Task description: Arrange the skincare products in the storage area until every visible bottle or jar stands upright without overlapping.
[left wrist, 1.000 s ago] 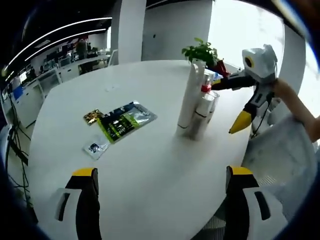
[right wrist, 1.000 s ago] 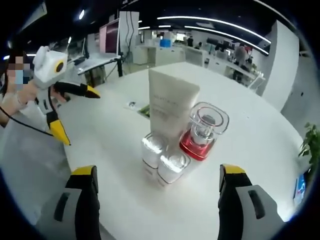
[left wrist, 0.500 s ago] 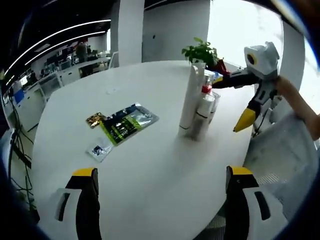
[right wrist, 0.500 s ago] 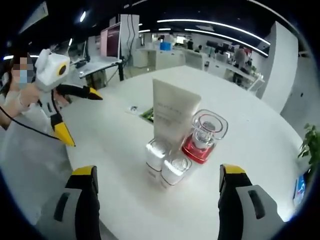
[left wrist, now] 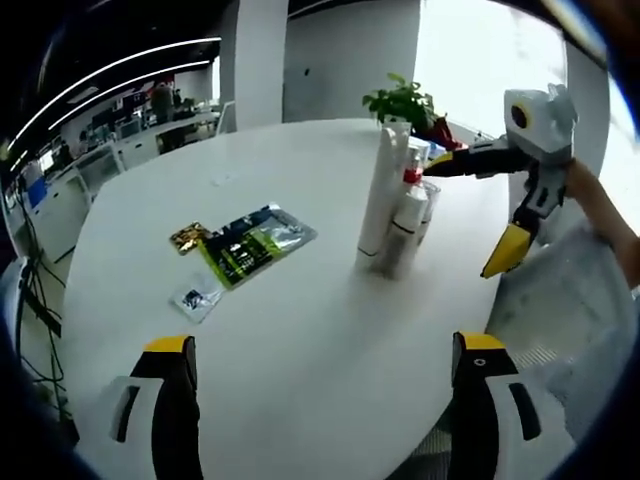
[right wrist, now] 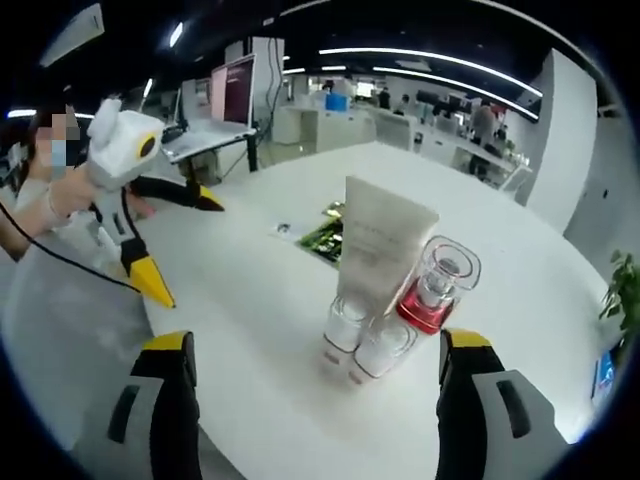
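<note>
Both of my tongs hang wide apart and hold nothing: the left gripper [left wrist: 325, 385] shows its black, yellow-tipped jaws rising over the near edge of the round white table [left wrist: 300, 320], and the right gripper [right wrist: 315, 385] does the same from the opposite side. My skincare cluster stands together near the table's edge. From the right gripper view I read a tall cream squeeze tube [right wrist: 380, 250] standing upright on its cap, two short white bottles with silvery tops [right wrist: 365, 345] pressed against its front, and a clear-capped red glass bottle [right wrist: 435, 295] just beside the tube on the right. All four look upright and touching or nearly so. In the left gripper view the same group appears as a narrow white column, the tube [left wrist: 380, 195] tallest, the short bottles [left wrist: 405, 235] leaning into its base; I cannot tell from here whether they are truly tilted or only bent by the lens. Well apart from them lies a flat green-and-black foil packet [left wrist: 250, 245], with a small gold sachet [left wrist: 187, 236] touching its corner and a small clear sachet [left wrist: 195, 297] near it. A green potted plant [left wrist: 402, 103] stands behind the bottles at the far rim.
</note>
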`<state>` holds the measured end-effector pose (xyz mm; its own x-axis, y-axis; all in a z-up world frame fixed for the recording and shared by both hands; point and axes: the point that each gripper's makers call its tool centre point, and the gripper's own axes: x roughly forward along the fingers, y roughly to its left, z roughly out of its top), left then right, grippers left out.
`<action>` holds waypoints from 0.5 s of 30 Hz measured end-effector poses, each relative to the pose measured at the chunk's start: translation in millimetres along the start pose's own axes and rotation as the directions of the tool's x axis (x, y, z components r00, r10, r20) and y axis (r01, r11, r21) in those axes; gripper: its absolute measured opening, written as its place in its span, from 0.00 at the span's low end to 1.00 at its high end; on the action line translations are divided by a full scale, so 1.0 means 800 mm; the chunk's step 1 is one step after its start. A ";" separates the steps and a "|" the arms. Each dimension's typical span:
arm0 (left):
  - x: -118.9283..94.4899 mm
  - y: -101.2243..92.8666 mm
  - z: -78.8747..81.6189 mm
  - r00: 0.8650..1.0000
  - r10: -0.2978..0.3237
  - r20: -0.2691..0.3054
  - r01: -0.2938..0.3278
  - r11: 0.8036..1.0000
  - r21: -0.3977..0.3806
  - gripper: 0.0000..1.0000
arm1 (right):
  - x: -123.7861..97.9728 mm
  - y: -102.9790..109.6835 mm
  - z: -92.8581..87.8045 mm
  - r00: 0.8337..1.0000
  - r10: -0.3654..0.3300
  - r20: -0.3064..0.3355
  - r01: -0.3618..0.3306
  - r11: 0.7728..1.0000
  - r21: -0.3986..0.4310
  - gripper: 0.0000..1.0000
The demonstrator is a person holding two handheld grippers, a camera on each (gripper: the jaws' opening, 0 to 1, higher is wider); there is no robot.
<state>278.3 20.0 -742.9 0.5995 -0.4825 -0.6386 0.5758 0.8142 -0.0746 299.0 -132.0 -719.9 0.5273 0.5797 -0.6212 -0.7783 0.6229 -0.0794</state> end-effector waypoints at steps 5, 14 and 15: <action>0.001 -0.001 -0.003 1.000 0.010 -0.010 -0.010 1.000 0.005 0.99 | -0.001 -0.012 -0.011 0.999 -0.022 -0.025 0.022 1.000 0.013 1.00; 0.001 -0.007 -0.006 1.000 0.009 -0.016 -0.009 1.000 0.020 0.99 | -0.002 -0.016 -0.012 0.999 -0.036 -0.025 0.037 0.999 0.025 1.00; 0.001 -0.007 -0.006 1.000 0.009 -0.015 -0.008 1.000 0.020 0.99 | -0.002 -0.017 -0.012 0.999 -0.036 -0.026 0.036 0.999 0.026 1.00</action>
<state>272.7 16.4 -746.8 0.5958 -0.4705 -0.6509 0.5819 0.8115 -0.0539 305.0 -146.7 -725.4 0.5455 0.5432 -0.6383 -0.7496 0.6568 -0.0816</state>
